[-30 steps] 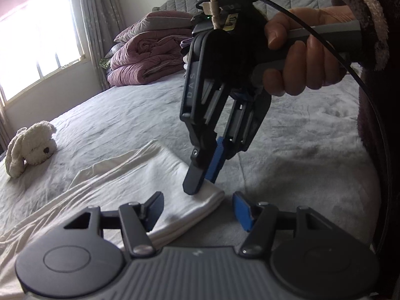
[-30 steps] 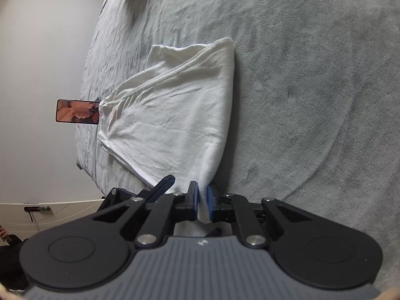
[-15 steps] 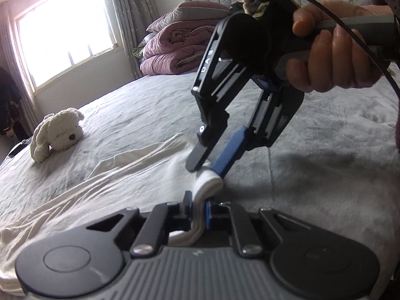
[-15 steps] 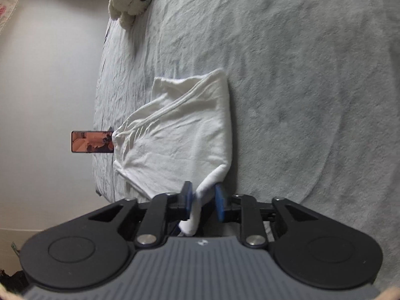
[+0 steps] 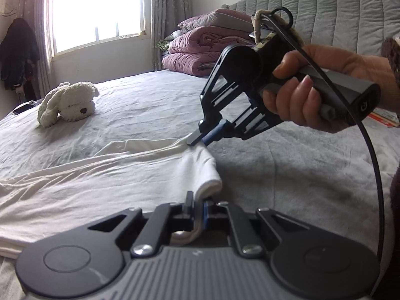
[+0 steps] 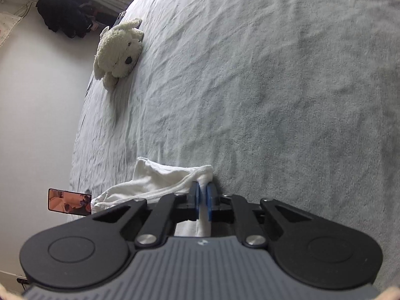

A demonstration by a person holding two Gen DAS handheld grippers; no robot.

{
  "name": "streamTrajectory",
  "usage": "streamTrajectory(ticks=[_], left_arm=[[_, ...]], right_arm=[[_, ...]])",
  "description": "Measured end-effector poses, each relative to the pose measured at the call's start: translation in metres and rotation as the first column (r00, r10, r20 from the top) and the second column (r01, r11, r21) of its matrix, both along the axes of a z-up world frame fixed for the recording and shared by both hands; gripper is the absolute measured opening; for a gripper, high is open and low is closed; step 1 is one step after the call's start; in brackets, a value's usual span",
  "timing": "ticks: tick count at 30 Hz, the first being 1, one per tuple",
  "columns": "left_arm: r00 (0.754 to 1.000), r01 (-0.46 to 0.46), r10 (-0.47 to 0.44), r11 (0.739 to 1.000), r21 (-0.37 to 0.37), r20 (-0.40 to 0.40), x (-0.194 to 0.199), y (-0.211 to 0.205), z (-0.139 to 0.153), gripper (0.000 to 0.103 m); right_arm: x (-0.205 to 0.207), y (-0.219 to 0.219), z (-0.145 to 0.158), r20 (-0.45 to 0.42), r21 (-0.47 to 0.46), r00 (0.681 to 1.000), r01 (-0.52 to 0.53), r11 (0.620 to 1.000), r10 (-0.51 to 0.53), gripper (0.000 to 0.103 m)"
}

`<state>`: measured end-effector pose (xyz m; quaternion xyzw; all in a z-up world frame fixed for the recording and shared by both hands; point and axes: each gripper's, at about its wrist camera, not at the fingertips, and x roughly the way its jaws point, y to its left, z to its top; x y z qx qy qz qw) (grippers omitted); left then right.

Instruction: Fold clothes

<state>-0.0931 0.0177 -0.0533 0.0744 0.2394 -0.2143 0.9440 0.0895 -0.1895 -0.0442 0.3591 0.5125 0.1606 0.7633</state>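
Both clamped: left gripper (image 5: 197, 206) and right gripper (image 5: 200, 138) pinching white garment (image 5: 105, 175) on bed (image 5: 275, 155).

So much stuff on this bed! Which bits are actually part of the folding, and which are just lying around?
Part of the job:
white garment
left gripper, pinching it
right gripper, pinching it

Just lying about:
plush dog
pink quilts
phone
dark coat
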Motion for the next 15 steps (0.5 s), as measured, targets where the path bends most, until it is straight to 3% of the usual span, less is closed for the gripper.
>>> streamTrajectory(ticks=[7,15], left_arm=[[0.999,-0.050,0.052,0.983,-0.178,0.004,0.001,0.034,0.019,0.006],[0.986,-0.162,0.160,0.925,-0.343,-0.033,0.009,0.085,0.031,0.006]], right_arm=[[-0.003,0.025,0.038,0.074,-0.013,0.997,0.010,1.000,-0.009,0.009],[0.012,0.086,0.062,0.130,-0.024,0.991,-0.017,1.000,0.020,0.009]])
